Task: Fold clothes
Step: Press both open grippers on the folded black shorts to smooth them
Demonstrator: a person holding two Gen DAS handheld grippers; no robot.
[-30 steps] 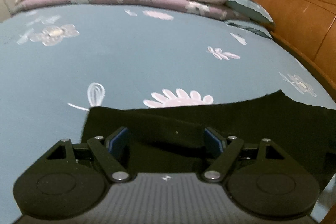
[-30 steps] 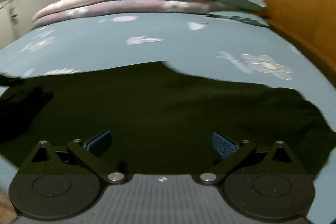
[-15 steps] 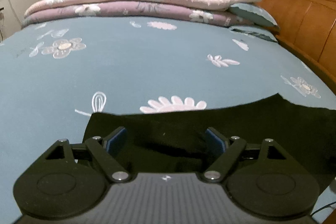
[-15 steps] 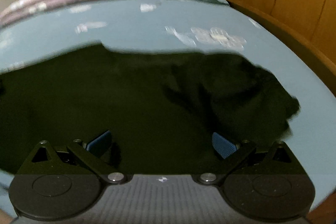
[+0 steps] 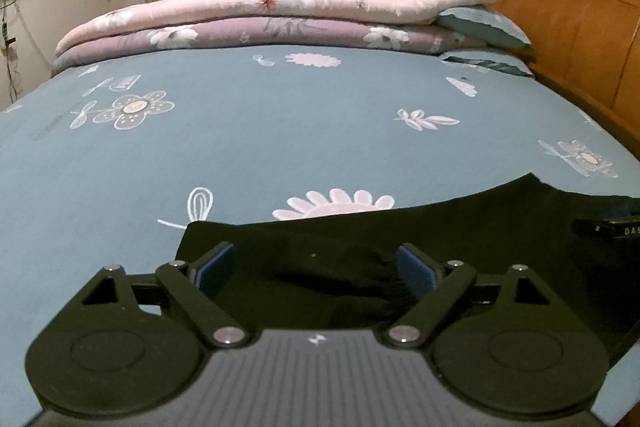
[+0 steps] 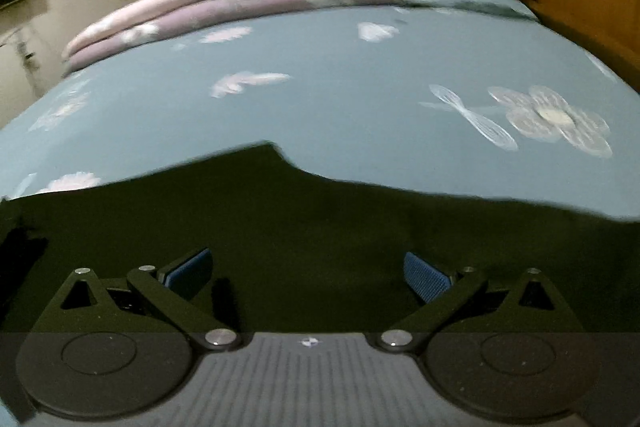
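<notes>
The black garment (image 5: 460,239) lay spread on a blue floral bedsheet (image 5: 280,131), its folded corner between the blue pads of the left gripper (image 5: 316,267), whose jaws had just been opening and stood released, gripping nothing. The right gripper (image 6: 308,271) hovered wide apart over the same dark cloth (image 6: 320,227), empty. Beyond, folded pink and mauve quilts (image 5: 260,15) lined the far edge beside a wooden headboard (image 5: 580,27).
</notes>
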